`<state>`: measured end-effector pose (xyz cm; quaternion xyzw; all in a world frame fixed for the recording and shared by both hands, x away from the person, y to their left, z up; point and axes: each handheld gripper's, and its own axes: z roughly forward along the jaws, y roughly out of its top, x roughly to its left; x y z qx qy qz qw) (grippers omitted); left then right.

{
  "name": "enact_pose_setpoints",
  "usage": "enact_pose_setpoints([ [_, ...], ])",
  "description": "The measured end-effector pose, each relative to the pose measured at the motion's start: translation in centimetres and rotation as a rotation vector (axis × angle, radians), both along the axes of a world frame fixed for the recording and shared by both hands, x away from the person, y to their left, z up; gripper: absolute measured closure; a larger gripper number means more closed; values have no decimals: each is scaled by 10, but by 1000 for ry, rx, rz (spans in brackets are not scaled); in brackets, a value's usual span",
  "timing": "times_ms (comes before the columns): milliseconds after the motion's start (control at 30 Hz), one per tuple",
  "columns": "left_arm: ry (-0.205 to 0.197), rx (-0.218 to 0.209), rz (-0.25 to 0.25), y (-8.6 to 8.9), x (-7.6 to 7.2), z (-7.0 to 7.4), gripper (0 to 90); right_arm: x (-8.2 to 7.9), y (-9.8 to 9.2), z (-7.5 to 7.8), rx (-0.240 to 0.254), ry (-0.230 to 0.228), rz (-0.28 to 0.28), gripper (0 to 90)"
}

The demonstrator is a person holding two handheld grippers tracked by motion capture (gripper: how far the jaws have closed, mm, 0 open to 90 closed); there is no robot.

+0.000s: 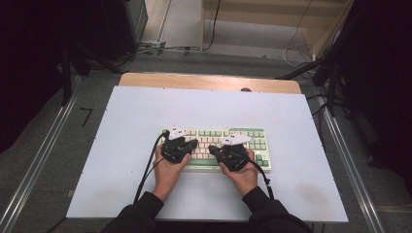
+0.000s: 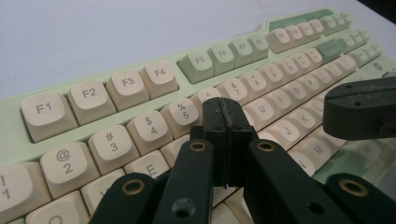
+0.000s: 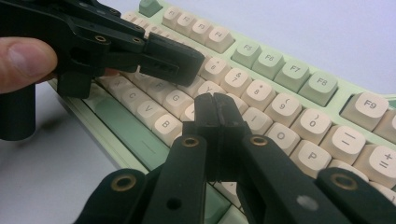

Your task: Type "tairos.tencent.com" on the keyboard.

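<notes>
A pale green keyboard [image 1: 260, 137] with cream and green keys lies on the white table top, near the front. My left gripper [image 1: 193, 143] rests over its left half, jaws shut, with nothing between them. In the left gripper view the shut tips of that gripper [image 2: 223, 106] hover just above the number row of the keyboard [image 2: 93, 93], near the 5 and 6 keys. My right gripper [image 1: 214, 148] sits over the middle-right keys, also shut and empty. In the right gripper view its closed tips [image 3: 213, 101] hang above the letter keys [image 3: 261, 100], with the left gripper [image 3: 170, 58] close by at the upper left.
The white board [image 1: 145, 126] covers a wooden table whose far edge [image 1: 209, 81] shows behind it. Metal rails [image 1: 39, 160] run along both sides. Cables trail from each gripper toward the person's sleeves [image 1: 141, 213]. A thumb [image 3: 23, 58] shows beside the left gripper.
</notes>
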<state>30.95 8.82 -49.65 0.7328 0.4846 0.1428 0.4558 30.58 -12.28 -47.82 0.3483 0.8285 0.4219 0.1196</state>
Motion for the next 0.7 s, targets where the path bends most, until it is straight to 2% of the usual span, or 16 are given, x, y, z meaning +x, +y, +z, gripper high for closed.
enact_pose_setpoints([
  [233,-17,-33,12,7,-2,7,900,0,-1,1,5,-2,-4,883],
  [700,-29,-39,6,12,-8,13,900,0,-6,3,10,-4,-8,883],
])
